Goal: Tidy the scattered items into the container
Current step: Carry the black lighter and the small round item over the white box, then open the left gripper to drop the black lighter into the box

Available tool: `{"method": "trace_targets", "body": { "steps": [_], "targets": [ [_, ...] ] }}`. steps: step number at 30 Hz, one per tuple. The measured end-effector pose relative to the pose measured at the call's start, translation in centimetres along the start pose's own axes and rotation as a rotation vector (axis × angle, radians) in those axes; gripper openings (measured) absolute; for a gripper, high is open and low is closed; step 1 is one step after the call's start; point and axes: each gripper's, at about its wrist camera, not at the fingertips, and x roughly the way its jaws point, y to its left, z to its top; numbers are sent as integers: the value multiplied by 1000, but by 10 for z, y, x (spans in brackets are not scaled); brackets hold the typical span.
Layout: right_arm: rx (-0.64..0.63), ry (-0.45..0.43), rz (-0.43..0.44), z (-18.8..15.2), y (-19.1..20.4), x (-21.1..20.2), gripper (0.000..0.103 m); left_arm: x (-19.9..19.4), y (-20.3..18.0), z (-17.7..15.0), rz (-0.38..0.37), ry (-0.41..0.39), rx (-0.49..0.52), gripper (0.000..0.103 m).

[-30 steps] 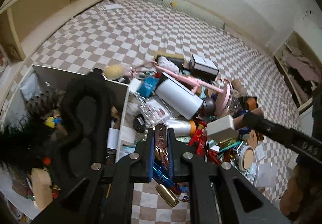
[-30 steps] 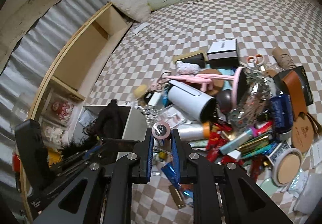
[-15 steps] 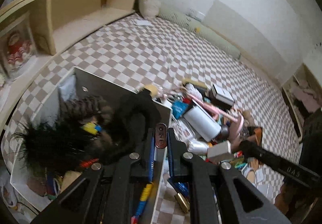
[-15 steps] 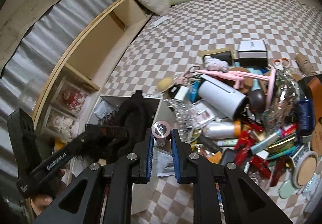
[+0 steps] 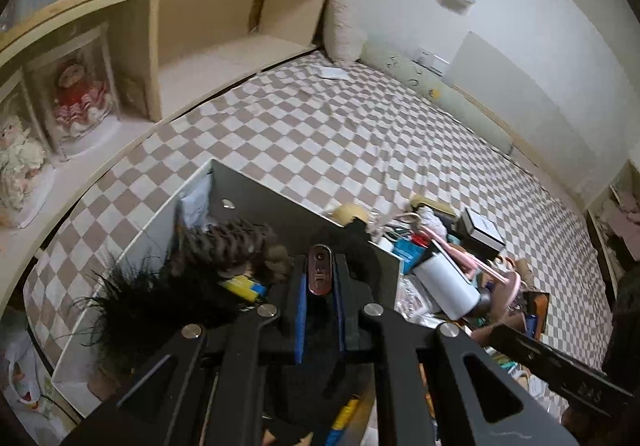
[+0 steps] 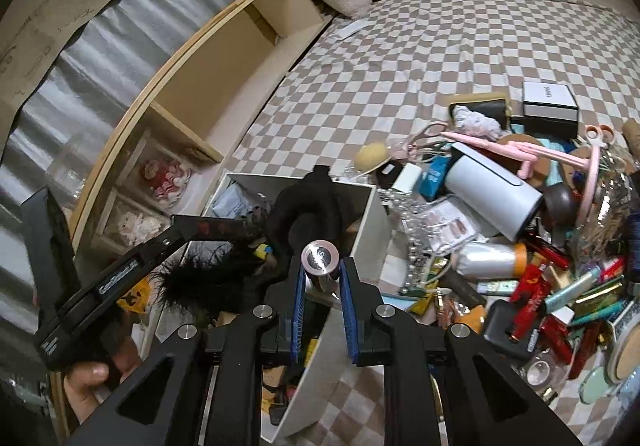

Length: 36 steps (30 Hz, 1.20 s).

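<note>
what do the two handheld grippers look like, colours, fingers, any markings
Both the left gripper and right gripper are matte black frames with triangular cut-outs, silver round bolts and blue-edged finger pads. The left one's side carries white lettering, too blurred to read.

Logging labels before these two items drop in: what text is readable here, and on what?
"DAS": black handle of the right gripper.
"GenRobot.AI", soft: black body of the left gripper.
White-lidded box: print too small to read.
Silver cap in the right gripper: mark blurred.
Dark red tube in the left gripper: marking unreadable.
</note>
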Motion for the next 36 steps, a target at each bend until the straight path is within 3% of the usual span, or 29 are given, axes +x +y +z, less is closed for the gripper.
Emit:
{"method": "trace_targets", "body": {
  "steps": [10, 26, 28, 30, 31, 36],
  "targets": [
    [-27, 35, 30, 1, 20, 24, 18, 14, 29, 4, 98, 7, -26, 12],
    [-63, 69, 72, 0, 45, 51, 18, 37, 29, -2, 170, 60, 11, 12],
    [-68, 71, 80, -1, 48, 53, 18, 36, 28, -3, 169, 63, 10, 15],
    [-69, 71, 86, 0, 50, 54, 18, 34, 28, -3, 169, 61, 9, 36],
    [-69, 70, 90, 0, 51, 55, 18, 32, 28, -3, 170, 57, 8, 39],
    [-62, 67, 106, 1, 54, 59, 18, 20, 27, -4, 193, 28, 27, 42]
  ]
}}
